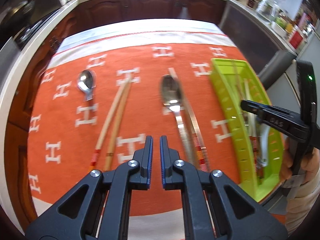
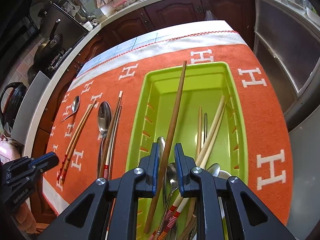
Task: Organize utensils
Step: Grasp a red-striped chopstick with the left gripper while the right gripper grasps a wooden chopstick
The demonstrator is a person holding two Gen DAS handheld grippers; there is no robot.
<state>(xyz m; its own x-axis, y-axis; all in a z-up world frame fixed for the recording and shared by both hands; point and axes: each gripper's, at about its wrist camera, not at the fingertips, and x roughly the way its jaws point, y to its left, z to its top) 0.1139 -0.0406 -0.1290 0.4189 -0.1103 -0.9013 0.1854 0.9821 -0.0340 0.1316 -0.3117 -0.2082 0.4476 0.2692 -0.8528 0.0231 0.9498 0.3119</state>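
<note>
While several chopsticks and spoons already lay in green tray (image 2: pixel 140 108), right tool (image 2: pixel 167 157) stood slightly parted around brown chopstick (image 2: pixel 179 98) over tray; grip uncertain. Left tool (image 1: pixel 156 146) closed, empty. Two spoons (image 2: pixel 104 116), chopstick pairs (image 2: pixel 80 128) remained on orange towel (image 2: pixel 266 124).

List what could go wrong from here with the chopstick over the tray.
1. The dark brown chopstick sits between the right tongs with a gap showing on either side, so it may slip and tip.
2. Its far tip crosses the green tray rim and could land on the orange towel.
3. Dropping it may jostle the pale chopsticks inside.
</note>
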